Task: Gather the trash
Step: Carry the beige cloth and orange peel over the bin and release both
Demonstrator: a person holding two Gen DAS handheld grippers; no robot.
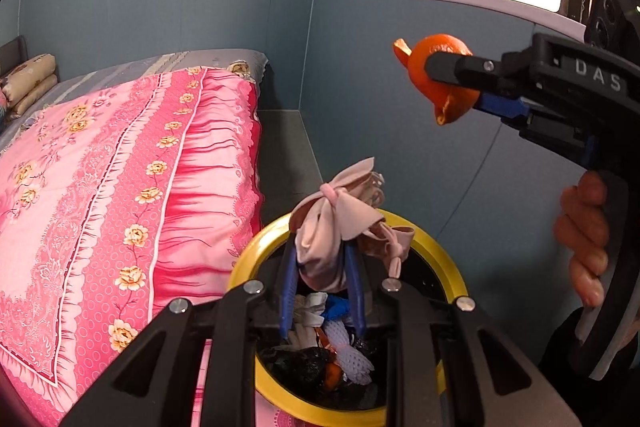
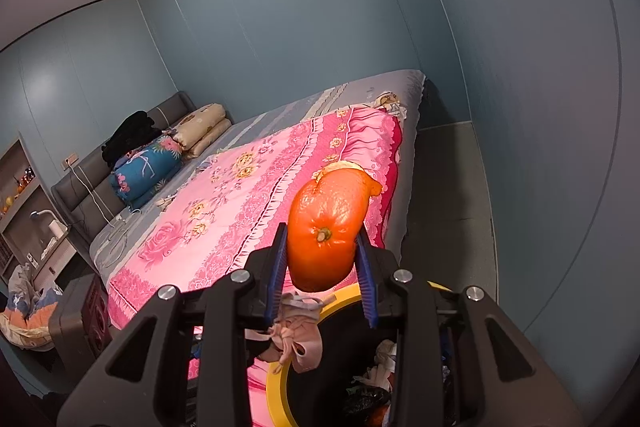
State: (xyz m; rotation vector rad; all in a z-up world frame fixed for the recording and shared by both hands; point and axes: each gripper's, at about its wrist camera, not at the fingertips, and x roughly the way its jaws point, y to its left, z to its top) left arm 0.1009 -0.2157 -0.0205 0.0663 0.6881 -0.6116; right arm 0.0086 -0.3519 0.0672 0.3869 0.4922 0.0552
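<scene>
Jaws of the left gripper (image 1: 320,263) pinch a crumpled beige fabric bundle (image 1: 340,227) above the yellow-rimmed round bin (image 1: 444,251), right of the pink floral quilt (image 1: 120,187).

Right view: the right gripper (image 2: 324,267) clamps an orange peel (image 2: 326,223) over the bin's near rim.

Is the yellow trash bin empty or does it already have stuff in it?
Partly filled. Inside the bin lie white scraps, a blue scrap and black plastic, well below the rim.
</scene>
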